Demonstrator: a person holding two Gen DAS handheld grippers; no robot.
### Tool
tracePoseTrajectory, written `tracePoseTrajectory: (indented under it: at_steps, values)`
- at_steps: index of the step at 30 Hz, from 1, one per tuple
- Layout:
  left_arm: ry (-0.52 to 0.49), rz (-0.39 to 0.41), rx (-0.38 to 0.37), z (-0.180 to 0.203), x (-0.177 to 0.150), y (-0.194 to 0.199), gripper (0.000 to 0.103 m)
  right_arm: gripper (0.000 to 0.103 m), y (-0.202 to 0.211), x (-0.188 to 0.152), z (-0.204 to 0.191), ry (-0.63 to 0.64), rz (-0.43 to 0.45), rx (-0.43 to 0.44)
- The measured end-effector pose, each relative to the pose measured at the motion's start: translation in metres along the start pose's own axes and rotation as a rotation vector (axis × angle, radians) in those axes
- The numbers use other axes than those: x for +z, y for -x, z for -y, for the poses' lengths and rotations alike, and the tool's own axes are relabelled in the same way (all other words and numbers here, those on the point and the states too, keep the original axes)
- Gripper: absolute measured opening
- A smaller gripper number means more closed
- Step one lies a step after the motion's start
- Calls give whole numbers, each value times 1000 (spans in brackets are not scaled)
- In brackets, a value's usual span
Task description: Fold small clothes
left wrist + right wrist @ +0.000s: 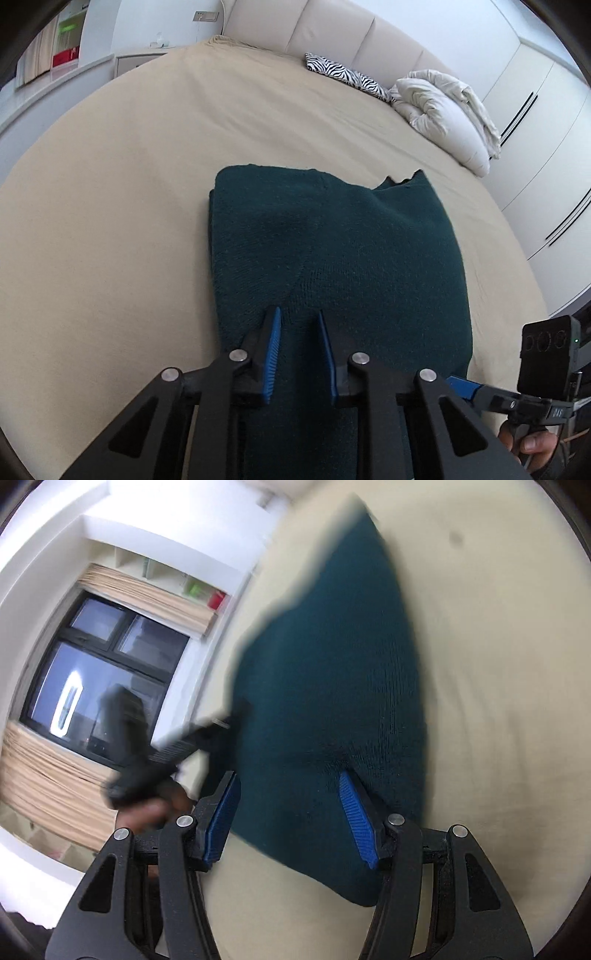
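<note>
A beige bed (pixel 129 166) fills the room's middle, with a zebra pillow (pixel 347 75) and a bundled white duvet (pixel 443 114) near the padded headboard. A dark green knit garment (pixel 332 240) lies folded flat on the sheet. The left tongs (pixel 299 332) hang just over its near end, slightly spread, pinching nothing. The right tongs (pixel 291 812), blurred, stand spread over the garment's edge, also empty.

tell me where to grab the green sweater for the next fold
Probably the near hem corners of the green sweater. It lies flat, already doubled, its long axis running away across the bed. Come in low from the near edge and pinch all layers.
</note>
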State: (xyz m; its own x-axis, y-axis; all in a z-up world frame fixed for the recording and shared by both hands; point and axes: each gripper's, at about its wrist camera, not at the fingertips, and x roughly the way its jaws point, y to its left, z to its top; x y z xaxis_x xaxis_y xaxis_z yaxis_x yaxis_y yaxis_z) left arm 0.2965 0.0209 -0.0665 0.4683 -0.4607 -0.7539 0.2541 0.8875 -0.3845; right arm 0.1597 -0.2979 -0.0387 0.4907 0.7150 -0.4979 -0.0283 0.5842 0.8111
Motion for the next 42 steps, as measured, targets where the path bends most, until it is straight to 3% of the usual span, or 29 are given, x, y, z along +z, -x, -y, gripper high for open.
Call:
tracePoseTrajectory:
  at_steps: [2,6,8,10,13,16,19,20,23,25,27,30,32,34,36,38,42]
  values:
    - [30,5,-52,-10,-2,0,23,50,10,2,5,-30,7,29]
    - [105,-1,-100,-22,-4,-2,12,54,59,1,-18,-28,66,-11]
    - [122,-12,-110,-24,-3,-5,11,54,63,22,-28,-28,96,12]
    - [122,-19,-106,-22,-2,-6,11,54,59,55,-39,-45,105,13]
    - [89,-25,-73,-13,-1,-8,11,54,22,98,-47,-89,58,40]
    - [76,-32,-63,-11,1,-12,11,54,-15,122,-18,-181,13,-79]
    - [88,-37,-76,-12,3,-16,11,38,-19,127,-6,-152,70,-109]
    - [90,-38,-78,-12,3,-16,11,38,-16,129,-8,-153,63,-108]
    - [76,-38,-74,-11,2,-16,11,42,-6,138,-17,-182,58,-110]
    - [80,-42,-84,-13,2,-16,11,56,1,149,-30,-180,94,-55]
    - [87,-48,-94,-15,3,-17,11,58,-6,159,-45,-160,76,-26]
    - [77,-49,-95,-15,3,-17,11,60,-48,154,-57,-165,-29,-69]
    - [78,-45,-99,-16,2,-17,11,57,-65,154,-46,-157,-44,-126]
    - [84,-40,-109,-19,1,-17,11,37,-71,154,-42,-92,-17,-178]
    - [92,-37,-122,-21,1,-16,10,35,-67,154,-42,-93,-16,-153]
    - [108,-35,-137,-24,0,-15,10,37,-55,152,-48,-90,-9,-131]
    - [129,-23,-157,-29,-3,-13,10,59,2,116,-63,-27,10,-28]
